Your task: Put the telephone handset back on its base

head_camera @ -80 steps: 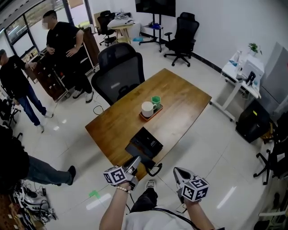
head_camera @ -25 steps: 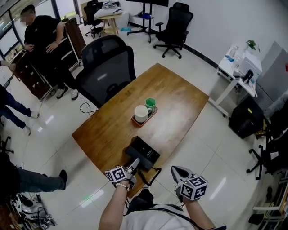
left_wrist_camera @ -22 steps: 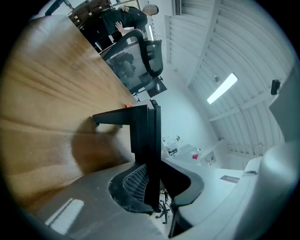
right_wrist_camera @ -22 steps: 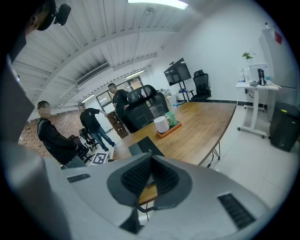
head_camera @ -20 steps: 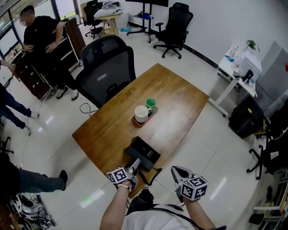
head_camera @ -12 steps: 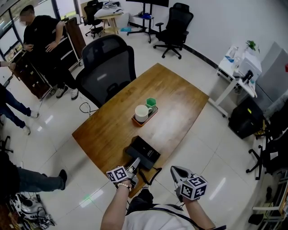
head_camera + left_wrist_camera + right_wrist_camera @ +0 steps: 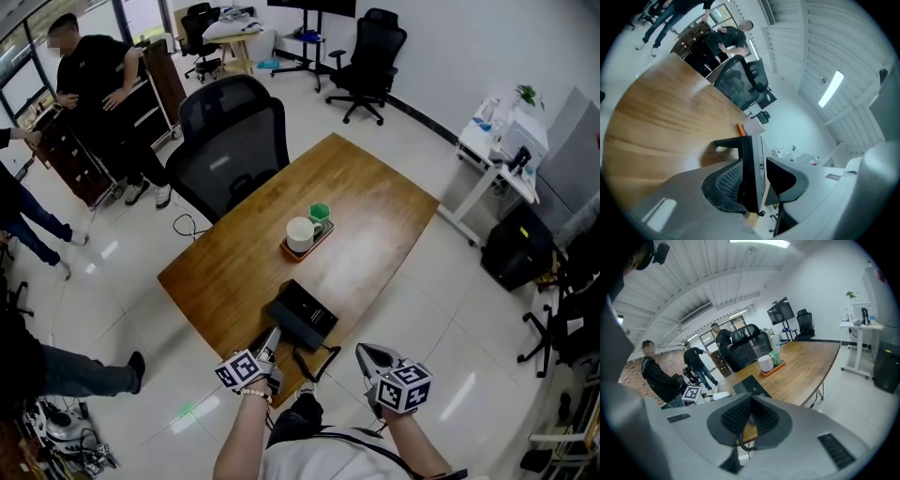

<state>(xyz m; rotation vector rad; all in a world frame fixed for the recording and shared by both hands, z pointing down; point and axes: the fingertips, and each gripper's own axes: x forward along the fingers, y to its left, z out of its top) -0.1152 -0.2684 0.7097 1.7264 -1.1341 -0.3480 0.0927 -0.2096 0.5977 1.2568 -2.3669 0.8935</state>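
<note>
At the left gripper (image 7: 755, 168): jaws spread wide, just now opening further, pressing on nothing. Between the pads (image 7: 727, 180), seen edge-on, a black slab (image 7: 752, 173) of the telephone, near the mesh of one pad and with a clear gap to the other. Handset or base, impossible to separate from here.

At the right gripper (image 7: 750, 405): closed tip to tip, with nothing pinched between the ribbed pads (image 7: 736, 417). Held low, off the table's near corner, beside the left one and apart from it.

From the head view, just past the left tips: the telephone handset (image 7: 286, 326), lying, as far as can be told, along the near-left side of the base (image 7: 311, 309), at the near corner of the wooden table (image 7: 375, 216). Off that corner, a coiled cord (image 7: 317, 361) looping below the edge.

Further up the tabletop, an orange tray (image 7: 314, 246) carrying a white mug (image 7: 301, 234) and a green cup (image 7: 321, 213). Beyond the table's far-left edge, a black mesh office chair (image 7: 234, 141). Past that, a person in black (image 7: 94, 75).
</note>
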